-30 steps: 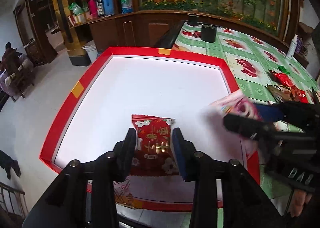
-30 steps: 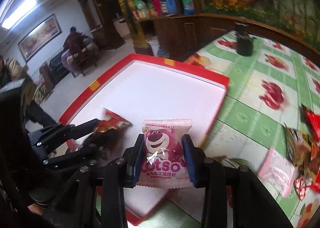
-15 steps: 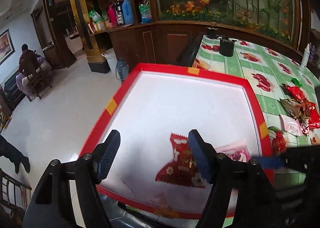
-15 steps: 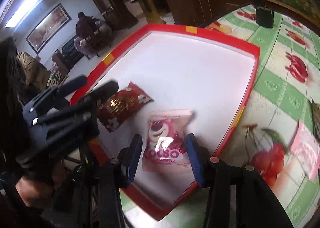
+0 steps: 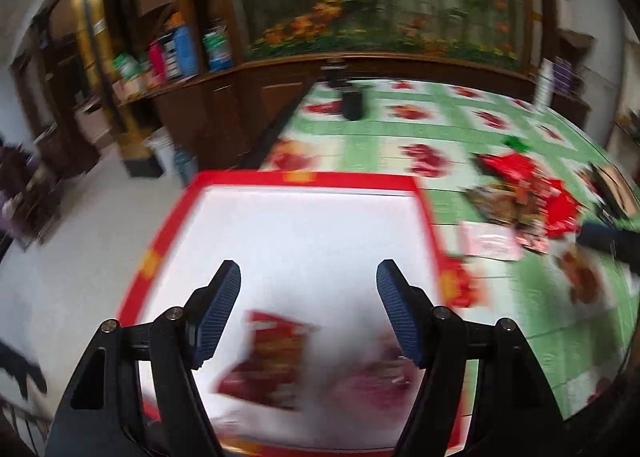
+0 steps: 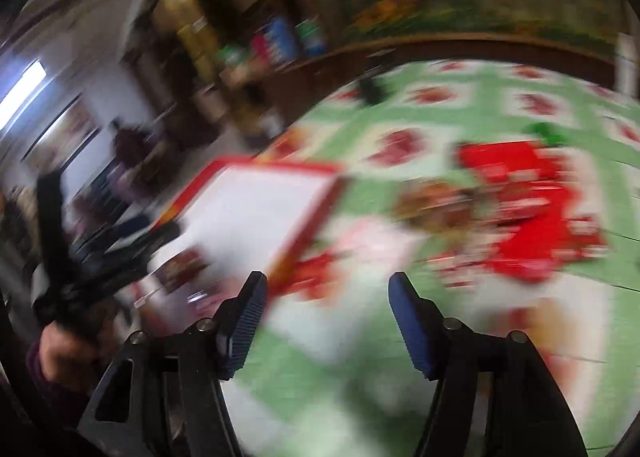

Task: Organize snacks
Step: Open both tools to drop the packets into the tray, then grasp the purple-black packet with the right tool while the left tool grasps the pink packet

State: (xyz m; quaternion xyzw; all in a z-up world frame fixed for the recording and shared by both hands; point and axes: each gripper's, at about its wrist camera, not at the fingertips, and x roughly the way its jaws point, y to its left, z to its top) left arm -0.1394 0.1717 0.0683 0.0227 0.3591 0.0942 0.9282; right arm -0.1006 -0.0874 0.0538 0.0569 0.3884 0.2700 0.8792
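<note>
A white tray with a red rim (image 5: 304, 177) lies on the green tablecloth. Near its front edge lie a red snack packet (image 5: 276, 361) and, right of it, a blurred pink packet (image 5: 380, 377). My left gripper (image 5: 308, 289) hangs open above the tray, nothing between its fingers. In the right wrist view the picture is smeared by motion. My right gripper (image 6: 326, 299) is over the tablecloth right of the tray (image 6: 256, 201), its jaws opening and empty. A heap of red and brown snack packets (image 6: 524, 209) lies ahead of it. The left gripper (image 6: 100, 257) shows dark at the left.
More loose snacks (image 5: 520, 201) and a pale pink packet (image 5: 488, 243) lie on the cloth right of the tray. A black cup (image 5: 352, 105) stands at the table's far end. A wooden cabinet with bottles (image 5: 176, 53) is behind. The floor drops off left of the tray.
Both grippers let go of their packets, which now lie in the tray. The left gripper opened and drew back and up. The right gripper swung right, off the tray, over the tablecloth.
</note>
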